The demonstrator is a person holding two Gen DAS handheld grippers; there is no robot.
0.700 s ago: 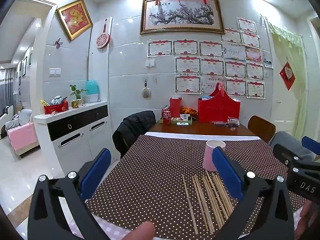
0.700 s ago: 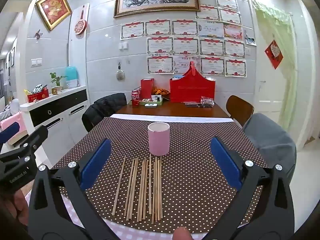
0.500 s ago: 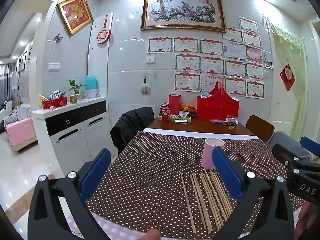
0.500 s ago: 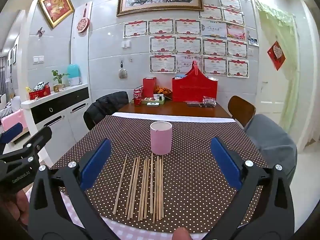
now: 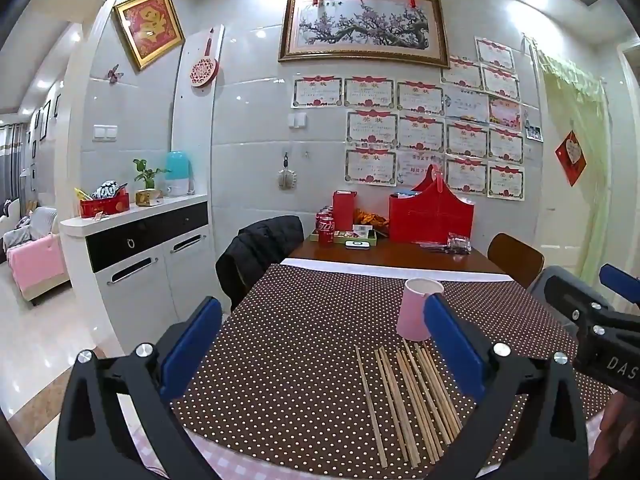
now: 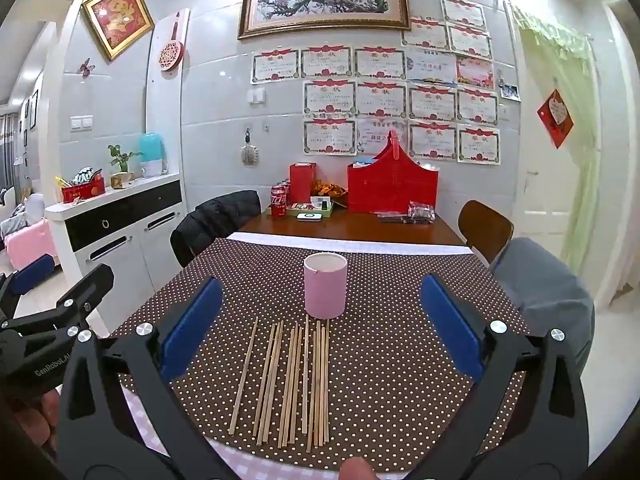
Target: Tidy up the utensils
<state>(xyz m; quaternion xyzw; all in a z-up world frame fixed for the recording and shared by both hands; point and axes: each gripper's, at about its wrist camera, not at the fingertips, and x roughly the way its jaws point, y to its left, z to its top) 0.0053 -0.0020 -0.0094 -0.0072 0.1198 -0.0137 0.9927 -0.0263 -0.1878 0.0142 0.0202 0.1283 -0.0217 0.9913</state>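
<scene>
Several wooden chopsticks (image 6: 296, 380) lie side by side on the brown dotted tablecloth (image 6: 400, 360), just in front of an upright pink cup (image 6: 325, 291). They also show in the left wrist view (image 5: 412, 396), with the cup (image 5: 416, 312) behind them. My right gripper (image 6: 320, 332) is open and empty, held above the near table edge, facing the chopsticks. My left gripper (image 5: 320, 344) is open and empty, to the left of the chopsticks. Each gripper shows at the edge of the other's view.
At the table's far end stand a red basket (image 6: 392, 188), a red box (image 6: 302, 182), cola cans (image 6: 279, 202) and a tray. A chair with a black jacket (image 6: 218, 220) is at the left, a grey-draped chair (image 6: 544, 292) at the right. A white cabinet (image 5: 136, 256) stands further left.
Both grippers have tilted up and drawn back a little, so the table sits lower in view. Both stay open and empty. The chopsticks and cup have not moved.
</scene>
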